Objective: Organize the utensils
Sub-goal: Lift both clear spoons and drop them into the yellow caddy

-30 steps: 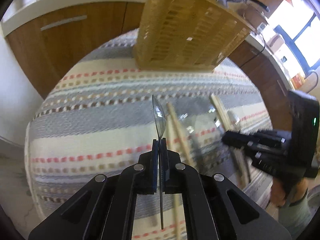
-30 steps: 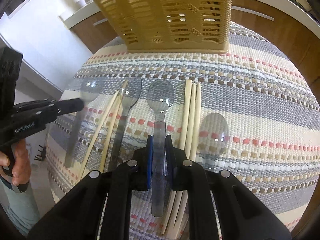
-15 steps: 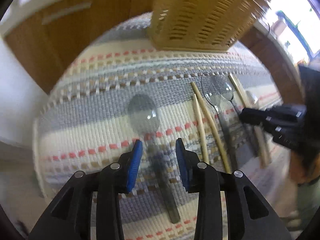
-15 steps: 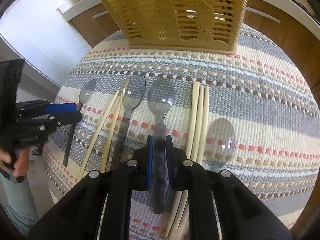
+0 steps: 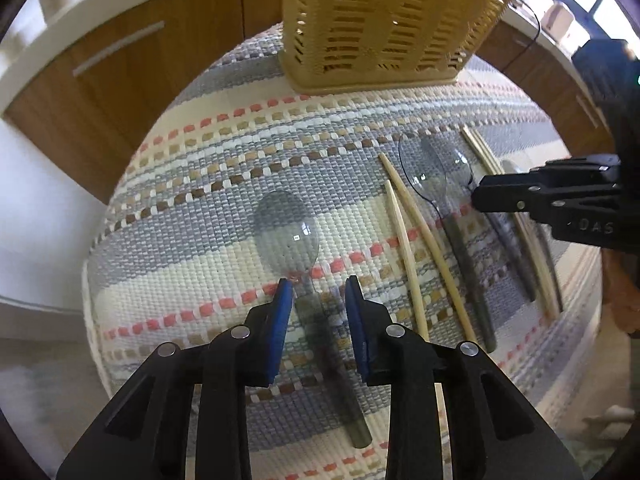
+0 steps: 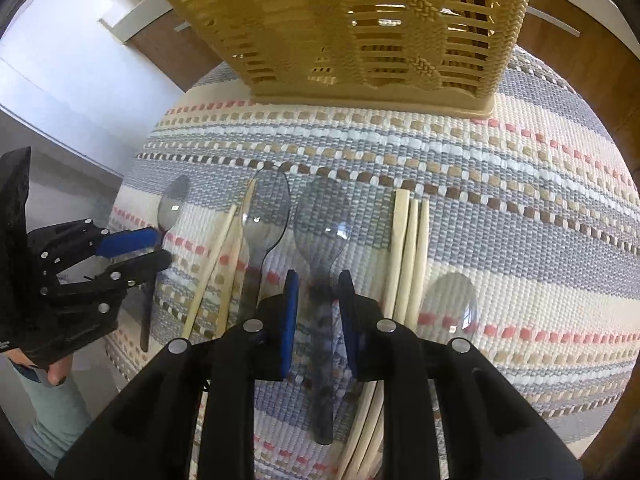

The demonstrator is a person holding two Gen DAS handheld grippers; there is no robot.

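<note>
Left gripper [image 5: 316,294] stands with jaws parted, having just narrowed slightly, straddling the neck of a clear grey plastic spoon [image 5: 288,232] lying flat on the striped woven mat [image 5: 192,264]; pads appear clear of it. Right gripper [image 6: 318,292], jaws just widening, has released a second clear spoon [image 6: 322,220] resting beside pale wooden chopsticks [image 6: 410,248]. Slatted tan plastic basket [image 6: 360,28] stands behind.

Both wrist cameras look steeply down, close over the shared striped mat [image 5: 200,248] and basket [image 6: 360,32].
</note>
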